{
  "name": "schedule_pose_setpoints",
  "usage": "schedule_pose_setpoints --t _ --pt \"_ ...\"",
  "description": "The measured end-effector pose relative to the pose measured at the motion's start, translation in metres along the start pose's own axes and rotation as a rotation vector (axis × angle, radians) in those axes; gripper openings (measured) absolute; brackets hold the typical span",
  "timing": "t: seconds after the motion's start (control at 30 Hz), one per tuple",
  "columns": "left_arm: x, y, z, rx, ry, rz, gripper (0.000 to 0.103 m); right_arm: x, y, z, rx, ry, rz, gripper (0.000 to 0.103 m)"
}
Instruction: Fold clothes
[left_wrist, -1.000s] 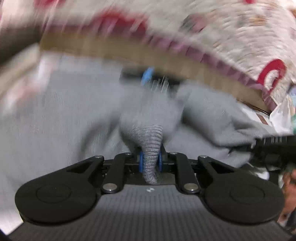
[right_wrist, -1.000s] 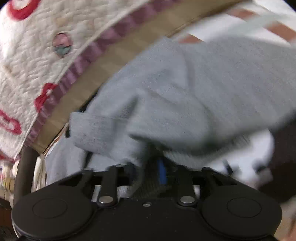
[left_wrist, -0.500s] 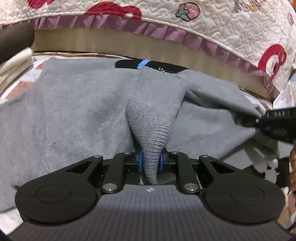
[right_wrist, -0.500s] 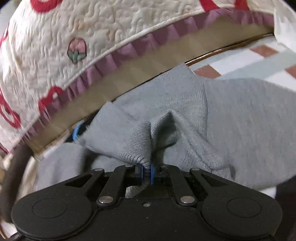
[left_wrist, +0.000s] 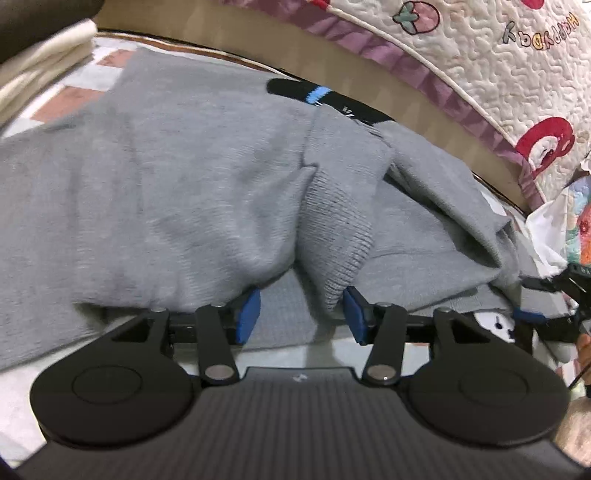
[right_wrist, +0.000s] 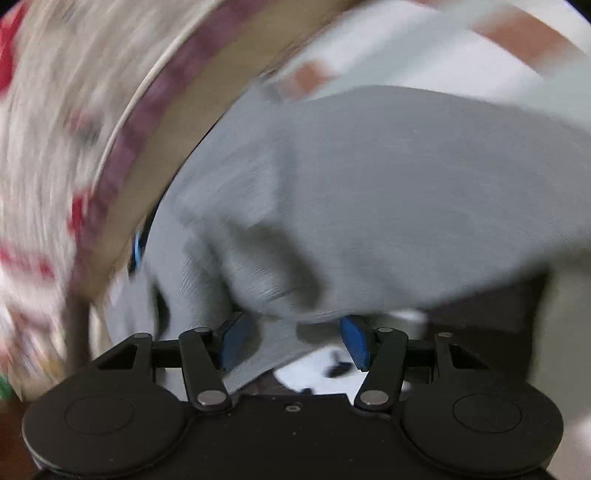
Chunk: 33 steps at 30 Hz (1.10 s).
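Observation:
A grey knit sweater (left_wrist: 177, 173) lies bunched on a checked surface, with a ribbed cuff (left_wrist: 336, 236) hanging down between my left fingers. My left gripper (left_wrist: 301, 317) is open, its blue pads apart on either side of the cuff. In the right wrist view, which is blurred, the same sweater (right_wrist: 388, 192) fills the middle. My right gripper (right_wrist: 293, 341) is open, with grey cloth lying loose between and over its blue pads. The right gripper also shows at the far right edge of the left wrist view (left_wrist: 554, 314).
A quilted cream bedspread with red prints and a purple trim (left_wrist: 480, 66) hangs over a tan bed edge (left_wrist: 258, 40) behind the sweater. A black object with a blue band (left_wrist: 325, 98) lies at the sweater's far side. Folded pale cloth (left_wrist: 44, 62) sits at far left.
Both grippers were shut on folds of the sweater half a second ago. Both have opened and let the cloth go. The sweater has dropped and the right gripper is moving.

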<state>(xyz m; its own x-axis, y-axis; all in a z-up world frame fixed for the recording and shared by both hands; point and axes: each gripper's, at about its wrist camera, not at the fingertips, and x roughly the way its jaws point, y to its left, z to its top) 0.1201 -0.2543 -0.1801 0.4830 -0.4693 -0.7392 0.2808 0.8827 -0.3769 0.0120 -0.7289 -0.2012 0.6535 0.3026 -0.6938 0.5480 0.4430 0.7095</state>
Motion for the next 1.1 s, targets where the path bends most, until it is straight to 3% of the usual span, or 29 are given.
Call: schedule_pose_setpoints --t 0.07,0.13,0.23,0.27,0.3,0.33,0.4,0.43,0.5,0.53,0.6,0.67,0.73,0.77,0.93,1.1 --pt "-0.003 0.001 -0.002 0.026 -0.005 0.017 0.051 -0.012 -0.021 0.0 0.119 -0.054 -0.013 0.062" --pt "-0.007 0.001 -0.005 0.048 -0.009 0.034 0.051 -0.021 -0.026 0.001 0.156 -0.115 -0.003 0.063" --pt "-0.01 0.004 -0.006 0.057 -0.02 0.046 0.051 -0.017 -0.014 0.003 0.059 -0.166 -0.063 0.062" --pt "-0.01 0.006 -0.006 0.054 -0.026 0.046 0.051 -0.012 -0.009 0.005 0.007 -0.174 -0.087 0.056" --pt "-0.01 0.008 -0.005 0.051 -0.031 0.047 0.051 -0.007 -0.002 0.008 -0.056 -0.188 -0.115 0.016" --pt "-0.011 0.009 -0.005 0.048 -0.036 0.047 0.051 -0.006 0.007 0.012 -0.143 -0.208 -0.148 0.003" --pt "-0.012 0.013 -0.004 0.041 -0.047 0.048 0.051 -0.024 0.032 0.019 -0.352 -0.382 -0.173 0.003" --pt "-0.012 0.015 -0.004 0.038 -0.049 0.045 0.051 -0.042 0.046 0.022 -0.453 -0.525 -0.155 0.003" --pt "-0.014 0.018 -0.004 0.029 -0.049 0.037 0.051 -0.074 0.058 0.032 -0.533 -0.754 -0.13 0.002" --pt "-0.015 0.019 -0.004 0.034 -0.047 0.039 0.051 -0.079 0.053 0.038 -0.478 -0.75 -0.114 0.002" --pt "-0.017 0.021 -0.004 0.057 -0.043 0.051 0.051 -0.084 0.033 0.048 -0.314 -0.654 -0.048 0.008" --pt "-0.018 0.017 -0.003 0.11 -0.058 0.096 0.051 -0.062 0.015 0.038 -0.169 -0.464 -0.009 0.011" --pt "-0.019 0.013 -0.001 0.165 -0.074 0.144 0.051 -0.034 0.004 0.023 -0.06 -0.266 -0.011 0.039" --pt "-0.019 0.011 0.0 0.193 -0.083 0.168 0.051 -0.025 0.007 0.017 -0.059 -0.212 -0.043 0.042" --pt "-0.028 0.004 -0.007 0.292 -0.089 0.271 0.048 -0.016 0.014 -0.009 -0.151 -0.146 -0.183 0.06" --pt "-0.024 0.0 -0.016 0.427 -0.103 0.369 0.049 -0.017 -0.017 -0.016 0.029 -0.088 -0.148 0.062"
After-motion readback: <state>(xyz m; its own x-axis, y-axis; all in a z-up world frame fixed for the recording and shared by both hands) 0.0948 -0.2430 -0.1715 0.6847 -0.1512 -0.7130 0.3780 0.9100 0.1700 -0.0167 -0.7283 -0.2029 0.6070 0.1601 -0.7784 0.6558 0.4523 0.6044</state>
